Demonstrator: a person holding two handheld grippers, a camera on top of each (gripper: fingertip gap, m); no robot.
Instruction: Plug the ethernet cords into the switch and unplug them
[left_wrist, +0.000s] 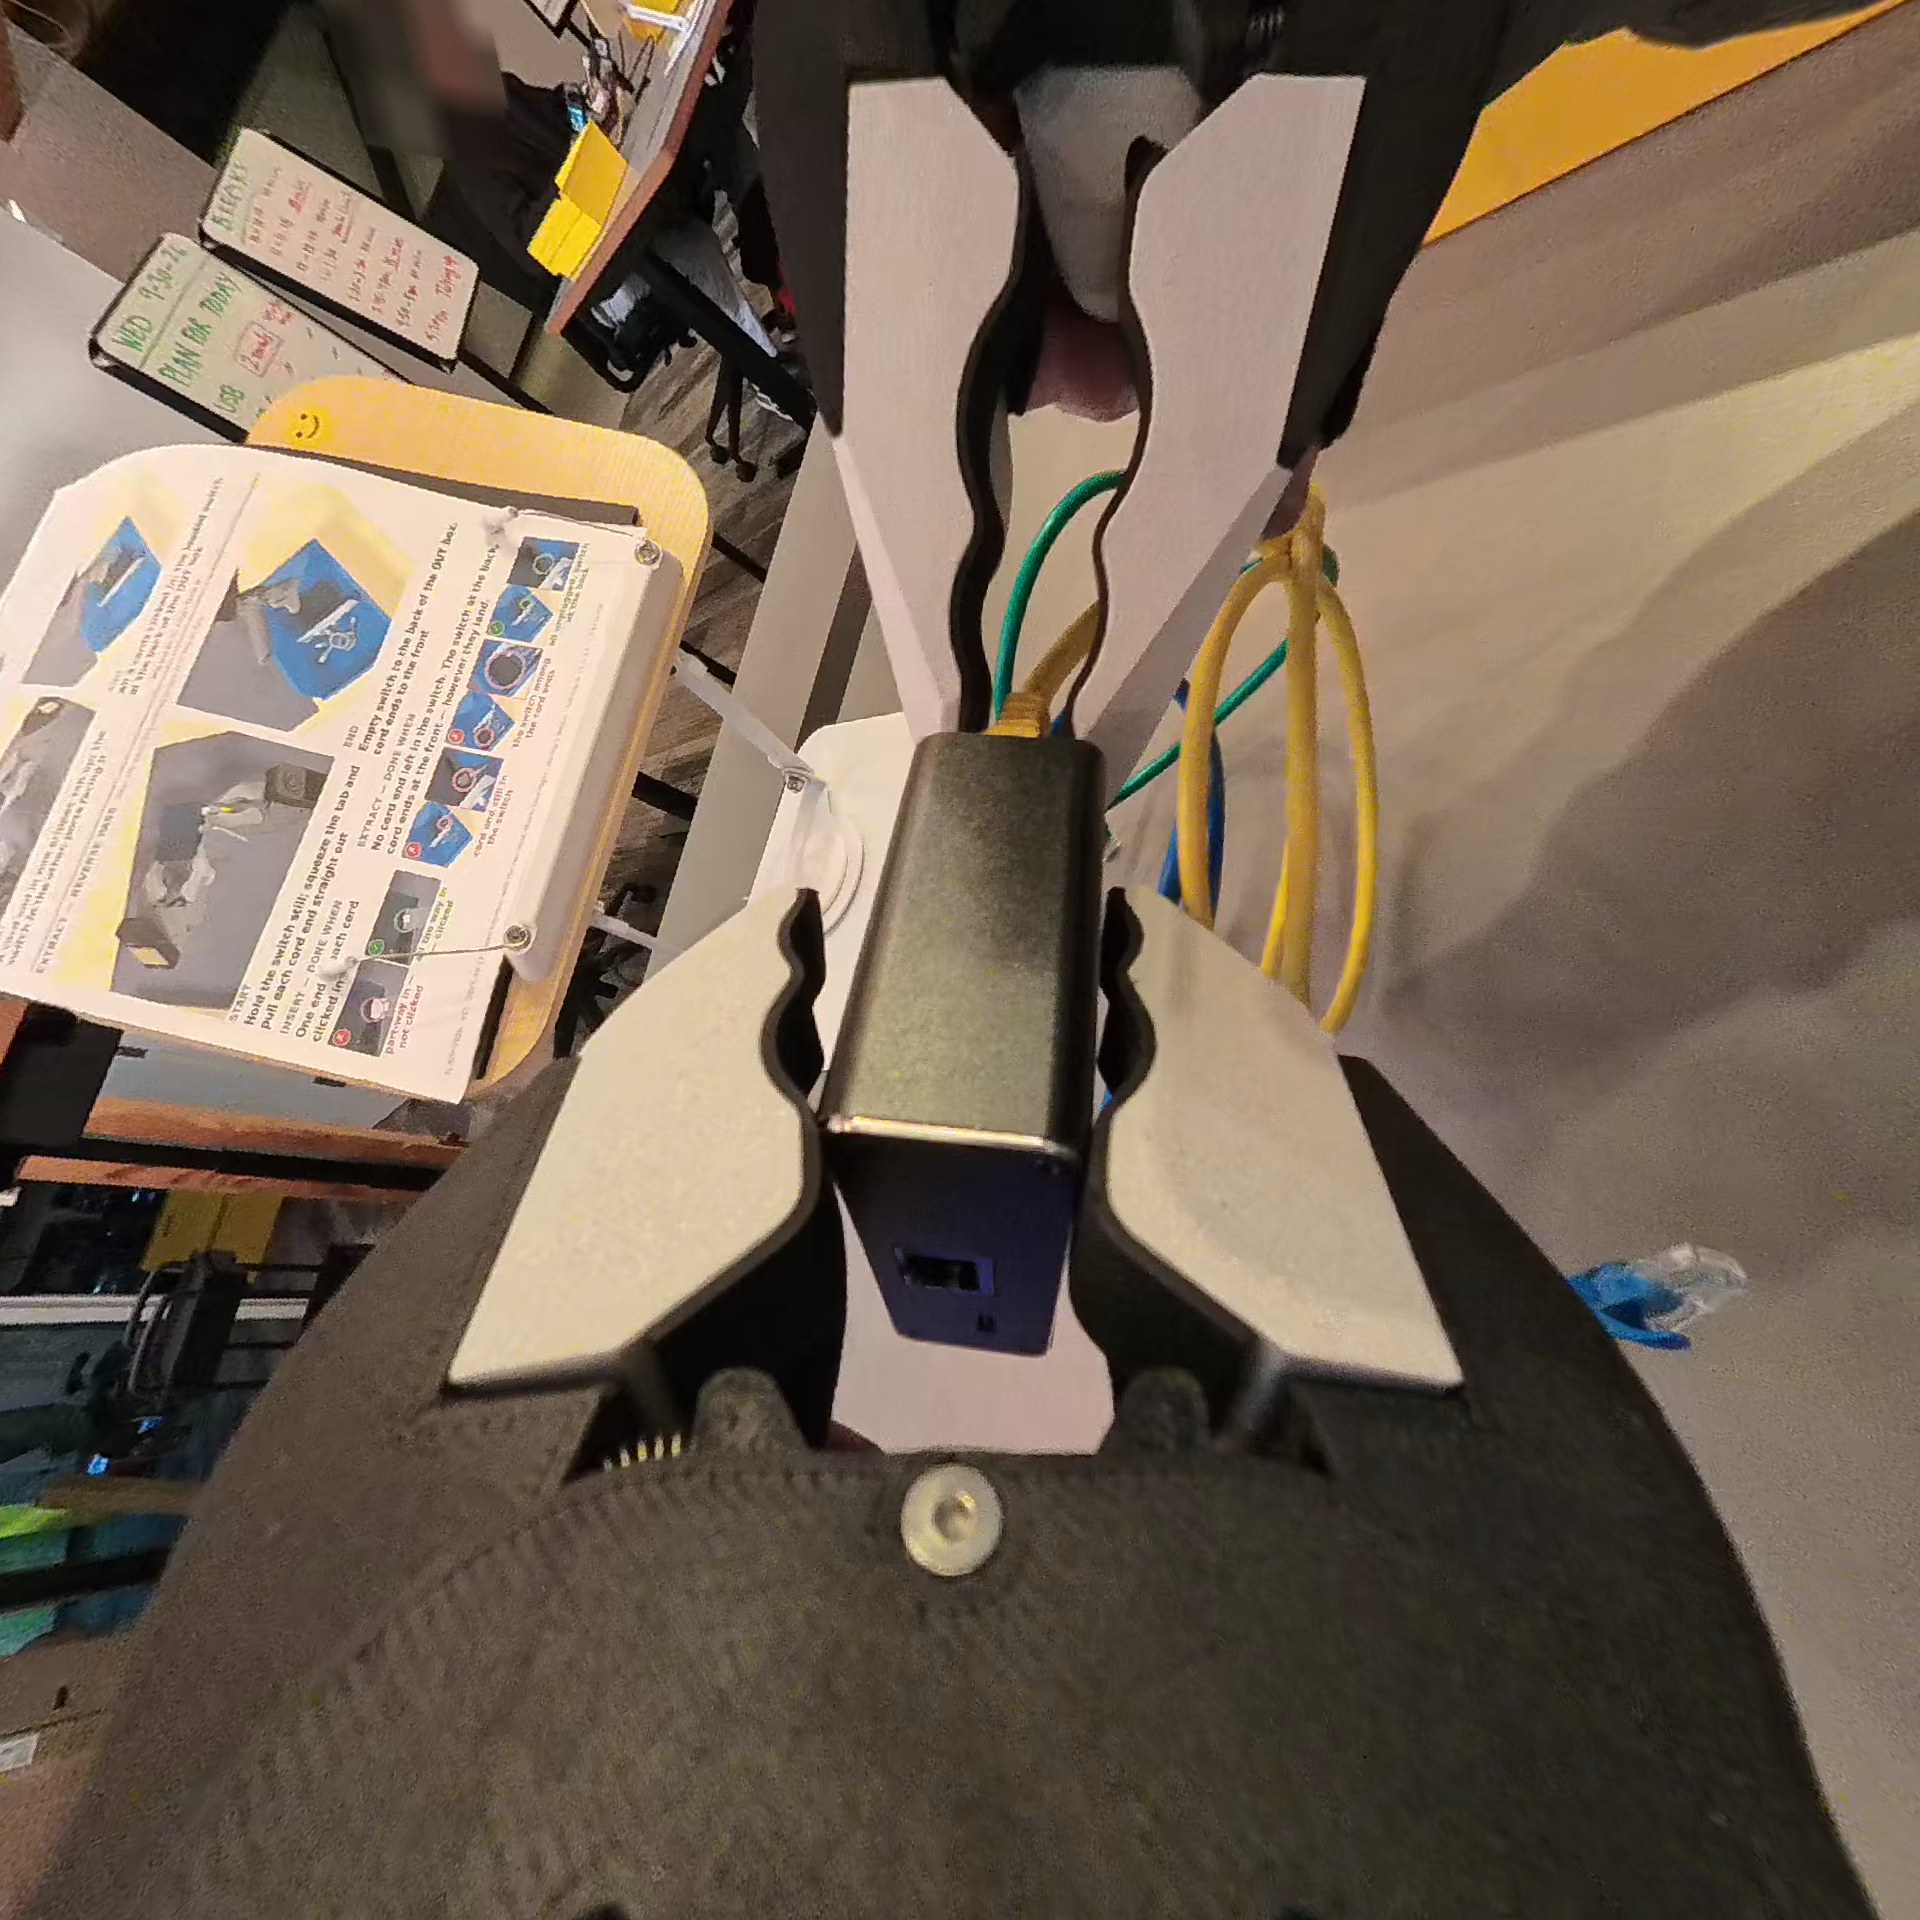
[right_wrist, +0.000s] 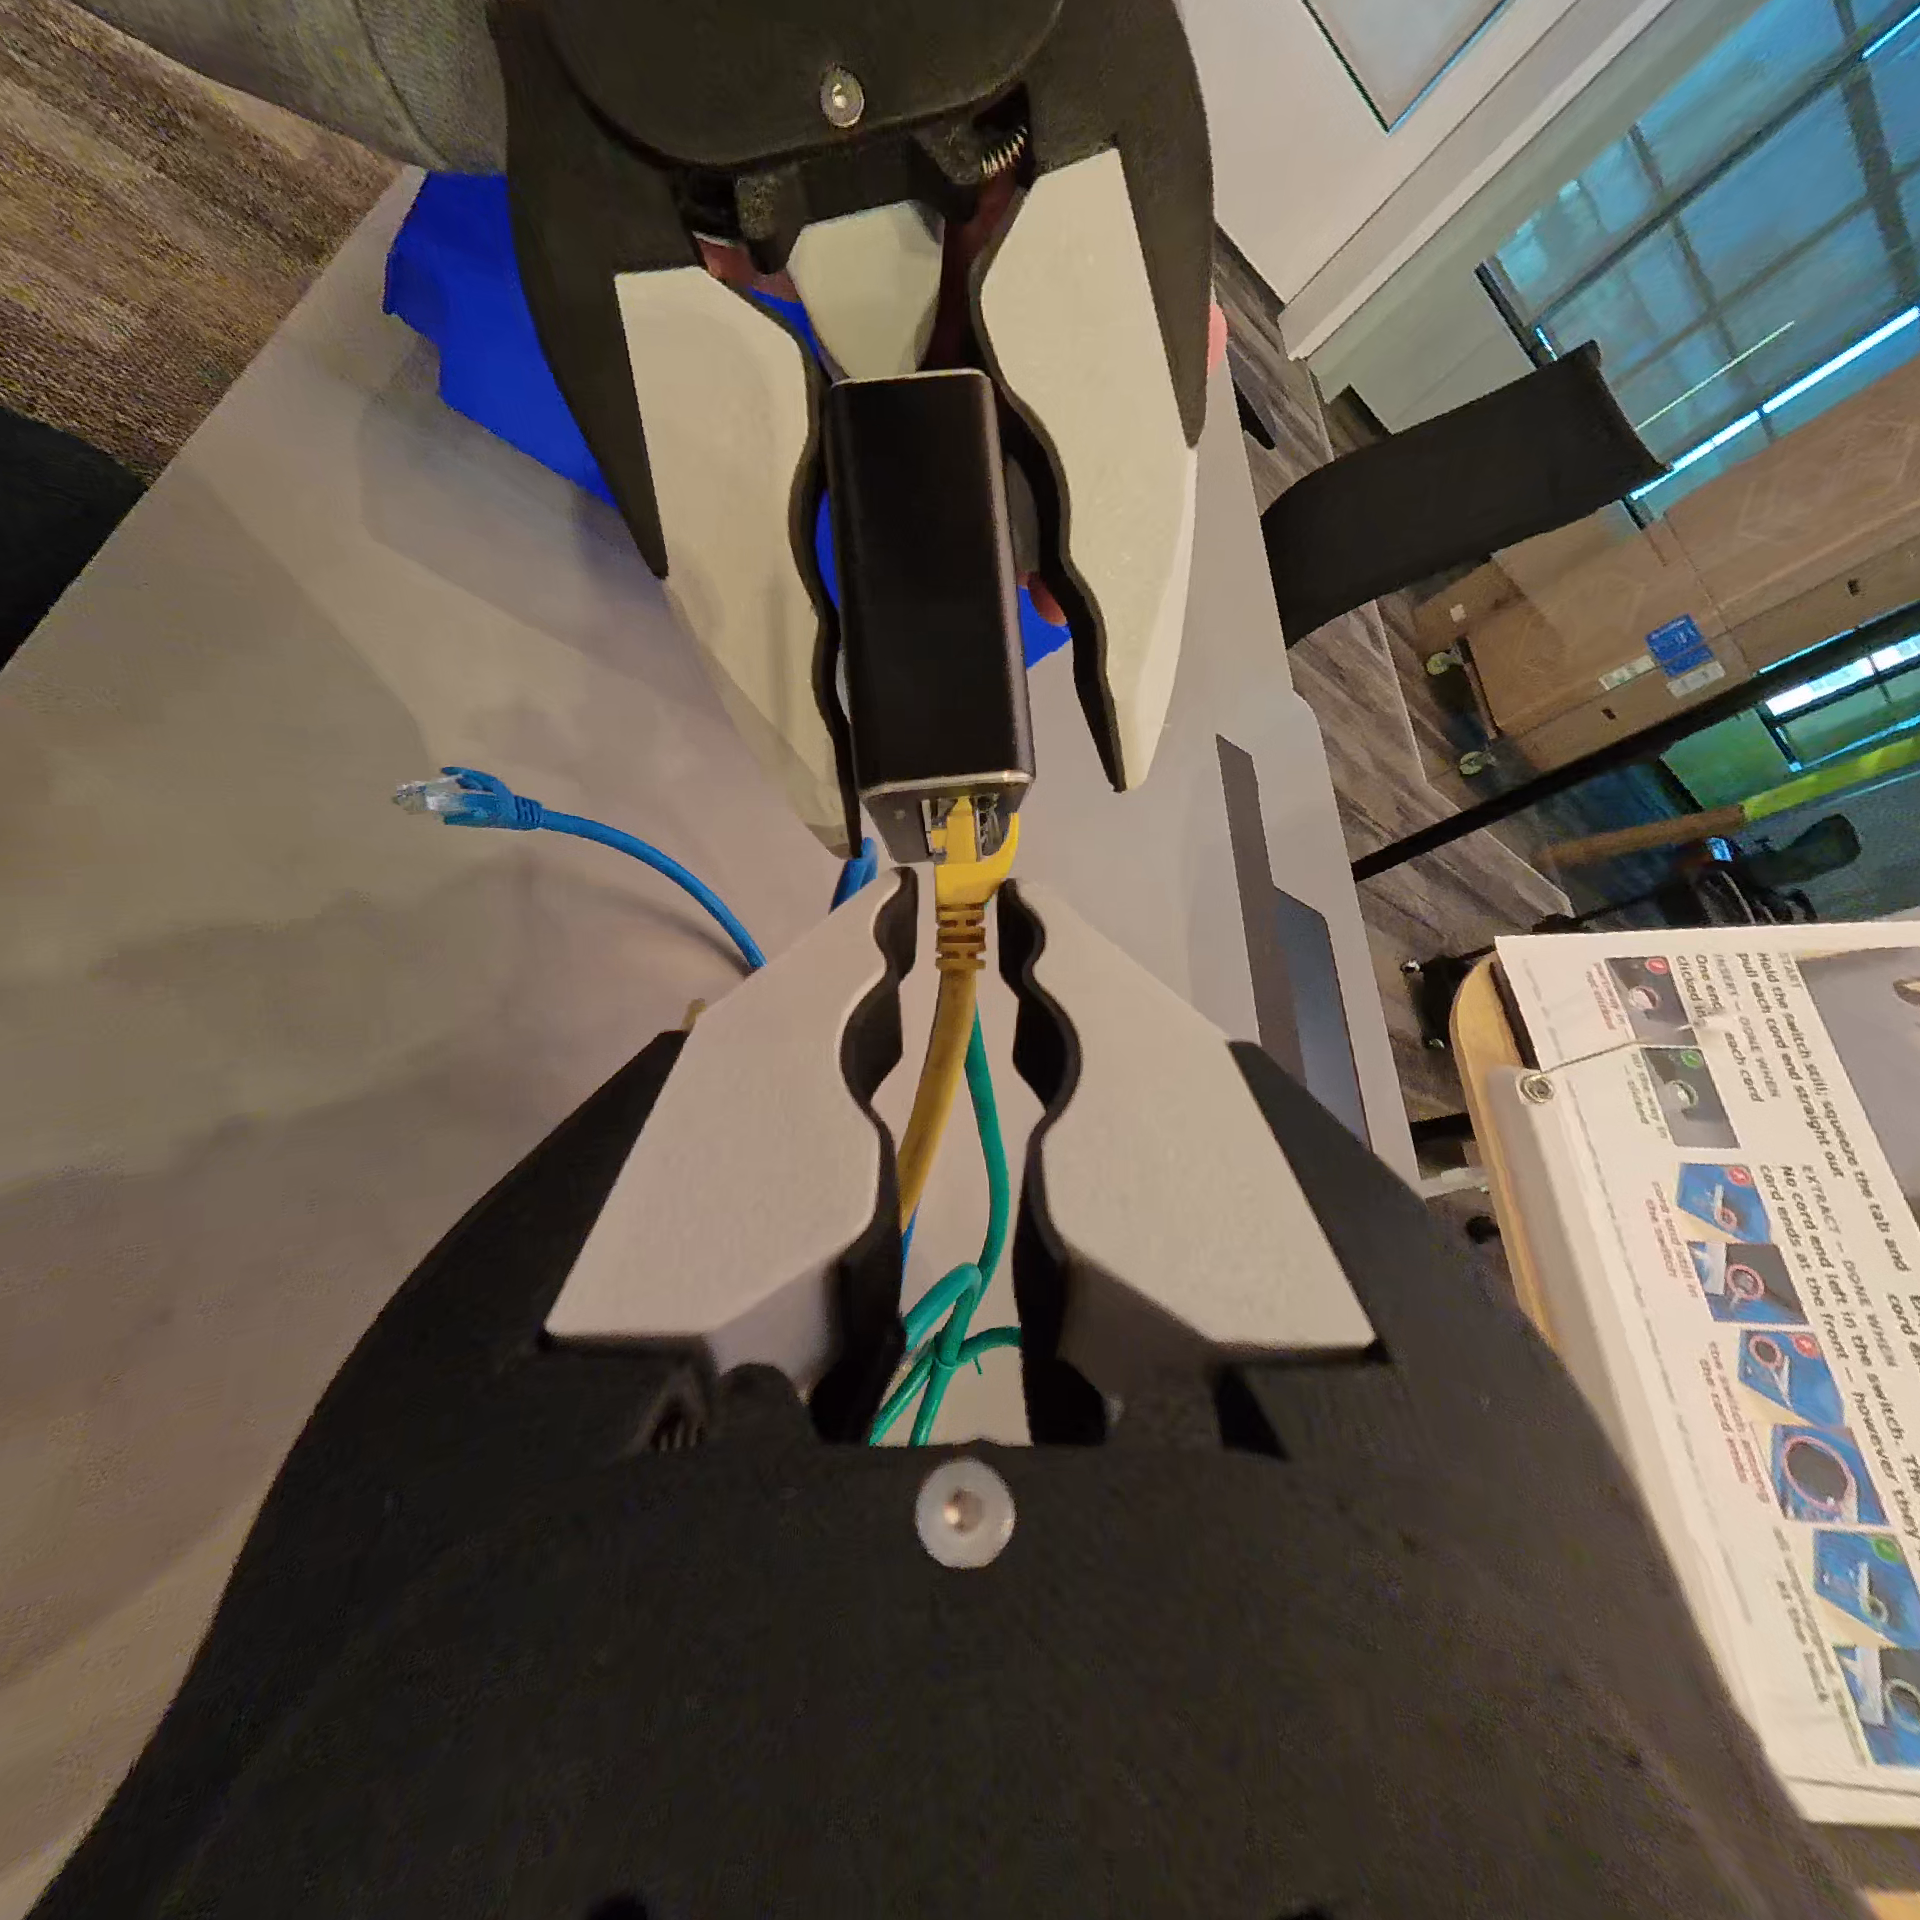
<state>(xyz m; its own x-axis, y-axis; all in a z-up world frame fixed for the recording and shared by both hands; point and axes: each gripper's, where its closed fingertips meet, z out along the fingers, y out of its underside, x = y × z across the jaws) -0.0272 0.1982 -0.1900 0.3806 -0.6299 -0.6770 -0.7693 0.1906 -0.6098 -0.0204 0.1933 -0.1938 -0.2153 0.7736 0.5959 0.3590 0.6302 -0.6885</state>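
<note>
Grey table (right_wrist: 260, 987) underneath, with an office floor, chairs and cardboard boxes behind. At the side, propped on a yellow stand, a printed instruction sheet (left_wrist: 312, 727) with photos; further back, 2 small whiteboards (left_wrist: 281, 281).

Clamped between the 2 white fingers of the left gripper (left_wrist: 961, 904): the black switch (left_wrist: 977, 935), a small long metal box. Jaws closed onto its 2 long sides, pads touching. Held up off the table, with 1 empty port on the end facing the left wrist camera.

Facing it from the other end, the right gripper (right_wrist: 958, 888). Jaws almost closed, only a narrow wavy gap left. Inside this gap runs the yellow cord (right_wrist: 940, 1091), its plug sitting in a port of the switch just ahead of the fingertips. Cannot tell whether the pads really press the cord or only surround it. Through the same gap passes also a green cord (right_wrist: 992, 1143), tied in a loose bundle near the gripper body.

Hanging beside the switch in the left wrist view, a tied loop of the yellow cord. Lying free on the table, not plugged, the blue cord (right_wrist: 623, 852) with its clear plug pointing away from the switch. Behind the left gripper, a blue bin (right_wrist: 468, 343) on the table.
</note>
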